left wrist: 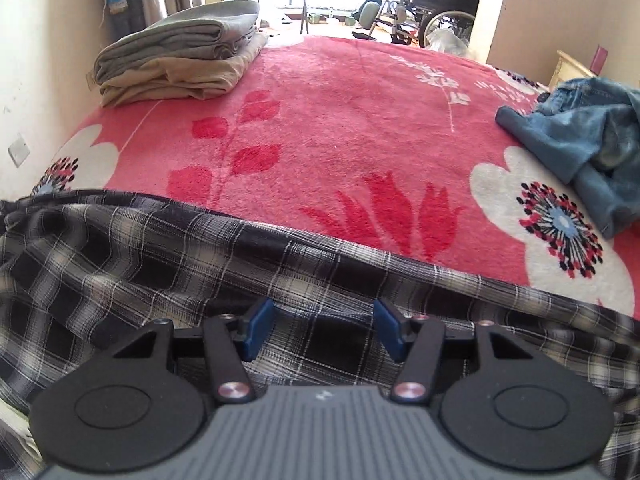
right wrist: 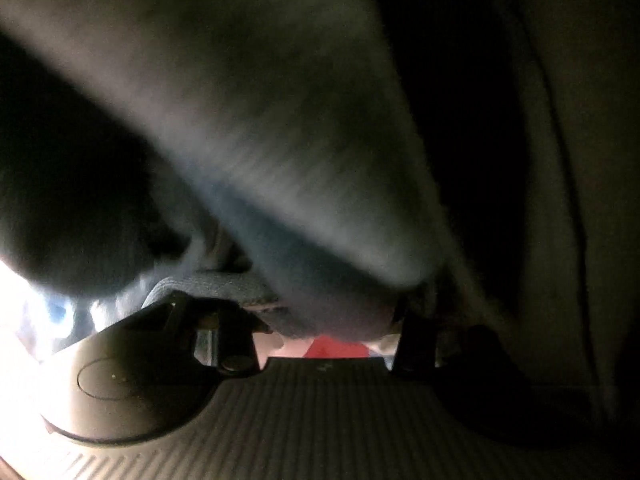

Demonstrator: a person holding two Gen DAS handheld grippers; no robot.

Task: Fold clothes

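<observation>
A black-and-white plaid shirt (left wrist: 160,264) lies spread across the near part of the bed in the left wrist view. My left gripper (left wrist: 324,328) hovers just over it, its blue pads (left wrist: 256,332) well apart with nothing pinched between them. In the right wrist view a dark grey-blue cloth (right wrist: 280,140), blurred, drapes over the whole picture. It bunches in the gap of my right gripper (right wrist: 332,312), whose fingertips are hidden under it. A seamed edge of the cloth (right wrist: 216,284) lies on the left finger's linkage. A sliver of red blanket (right wrist: 336,348) shows beneath.
A pink flowered blanket (left wrist: 340,120) covers the bed. At the far left corner lies a folded stack of grey and beige garments (left wrist: 180,52), against a wall (left wrist: 36,60). Crumpled blue jeans (left wrist: 588,136) lie at the right edge. A wheelchair (left wrist: 444,4) stands beyond the bed.
</observation>
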